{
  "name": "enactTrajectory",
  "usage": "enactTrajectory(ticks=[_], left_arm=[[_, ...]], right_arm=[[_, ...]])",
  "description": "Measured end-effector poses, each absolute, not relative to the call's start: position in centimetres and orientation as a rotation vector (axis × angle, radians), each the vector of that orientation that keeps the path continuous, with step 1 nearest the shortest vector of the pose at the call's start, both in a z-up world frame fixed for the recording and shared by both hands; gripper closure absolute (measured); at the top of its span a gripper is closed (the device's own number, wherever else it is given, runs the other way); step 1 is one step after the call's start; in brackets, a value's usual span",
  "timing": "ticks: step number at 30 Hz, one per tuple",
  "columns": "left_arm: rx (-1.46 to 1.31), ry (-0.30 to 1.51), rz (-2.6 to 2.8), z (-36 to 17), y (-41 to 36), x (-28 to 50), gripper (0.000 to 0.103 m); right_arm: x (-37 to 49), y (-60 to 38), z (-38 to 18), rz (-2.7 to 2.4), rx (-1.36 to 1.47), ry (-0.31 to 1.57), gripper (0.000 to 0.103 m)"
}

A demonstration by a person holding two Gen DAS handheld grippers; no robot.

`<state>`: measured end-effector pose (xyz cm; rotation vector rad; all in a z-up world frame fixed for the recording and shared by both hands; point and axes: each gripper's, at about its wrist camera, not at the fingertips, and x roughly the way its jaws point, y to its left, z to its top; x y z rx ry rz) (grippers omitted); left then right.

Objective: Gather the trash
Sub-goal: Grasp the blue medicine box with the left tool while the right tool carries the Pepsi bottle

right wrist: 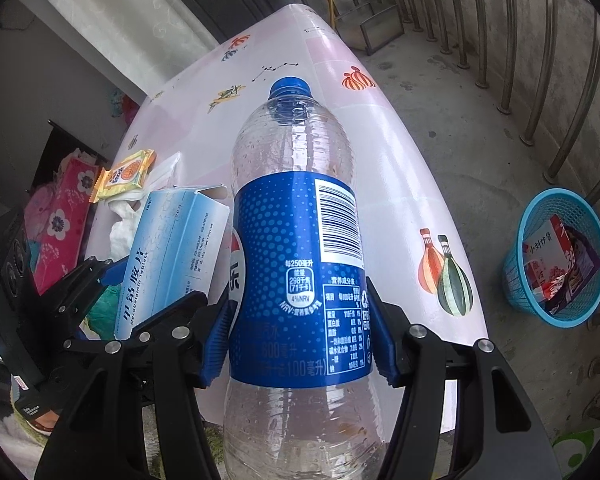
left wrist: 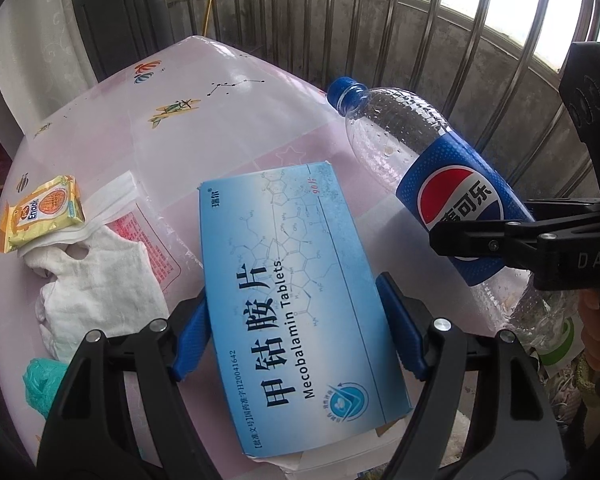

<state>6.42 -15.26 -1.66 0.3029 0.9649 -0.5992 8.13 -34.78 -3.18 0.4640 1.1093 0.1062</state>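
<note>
Left gripper [left wrist: 296, 320] pinches the blue medicine box [left wrist: 296, 300] between its blue pads, lifted over the near part of the pink bench [left wrist: 204, 120]. Right gripper [right wrist: 300, 336] clamps the clear Pepsi bottle [right wrist: 296, 240] around its blue label, cap pointing away, just right of the box. On the bench to the left lie a yellow snack packet [left wrist: 44, 212], a white plastic bag [left wrist: 92, 280] and white tissues. Far right on the concrete floor stands a blue basket [right wrist: 520, 280] holding wrappers
</note>
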Motion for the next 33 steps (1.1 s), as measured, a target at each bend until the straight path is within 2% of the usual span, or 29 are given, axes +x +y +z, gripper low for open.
enactTrajectory(ticks=[19, 33], left_arm=[[0.358, 0.844, -0.607, 1.4, -15.9, 4.4, 0.031], [0.385, 0.75, -0.69, 4.4, -18.8, 4.9, 0.031]], right_arm=[[5.5, -36.2, -1.2, 0.083, 0.511, 1.033, 0.045], [1.2, -41.2, 1.4, -0.058, 0.592, 0.923, 0.045]])
